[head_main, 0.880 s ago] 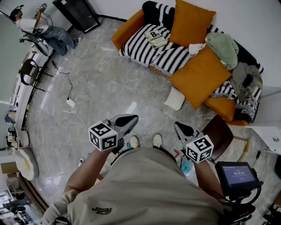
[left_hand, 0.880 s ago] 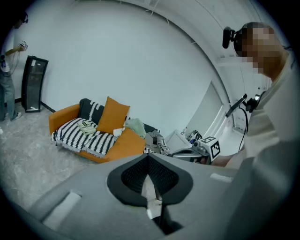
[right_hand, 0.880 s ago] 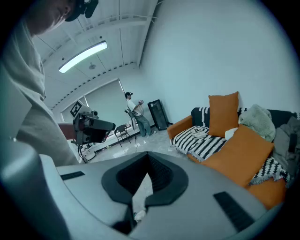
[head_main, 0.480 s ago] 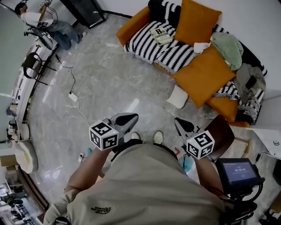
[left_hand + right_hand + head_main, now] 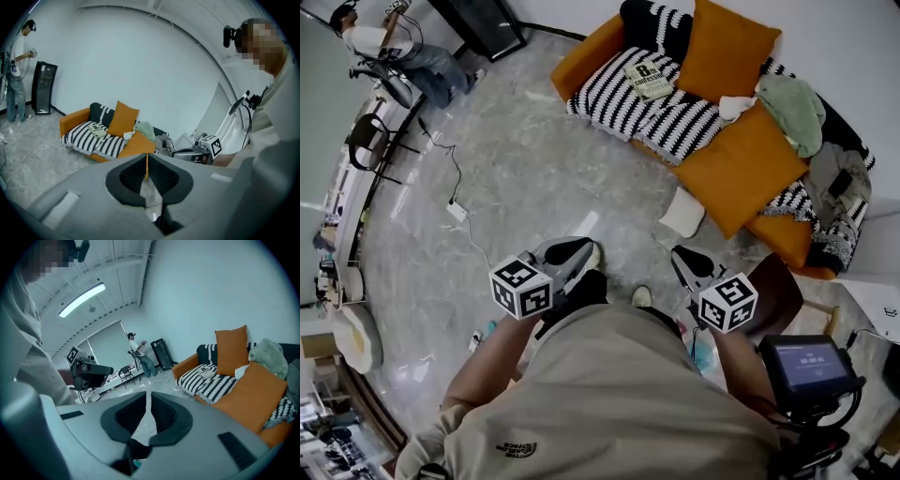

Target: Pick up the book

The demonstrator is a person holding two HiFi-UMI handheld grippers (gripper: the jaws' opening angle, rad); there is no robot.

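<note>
A studio or lab dressed as a living room: an orange sofa [image 5: 581, 53] with cushions [image 5: 731, 42] stands on a bare marble floor [image 5: 516, 173], while a strip light [image 5: 82, 298], office chair [image 5: 364, 150] and monitor [image 5: 811, 361] suggest a workspace.

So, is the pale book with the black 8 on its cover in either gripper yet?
No: the pale book lies on the striped blanket on the orange sofa, far from the left gripper and right gripper.

The floor [image 5: 516, 178] is smooth, shiny grey stone. The sofa [image 5: 586, 52] is orange cloth. Its striped blanket [image 5: 609, 98] looks woolly and knitted, and the cushions [image 5: 731, 169] are soft orange cloth. The book [image 5: 649, 78] has a smooth paper cover. The left gripper [image 5: 575, 253] and the right gripper [image 5: 686, 264] look like dull grey plastic.
</note>
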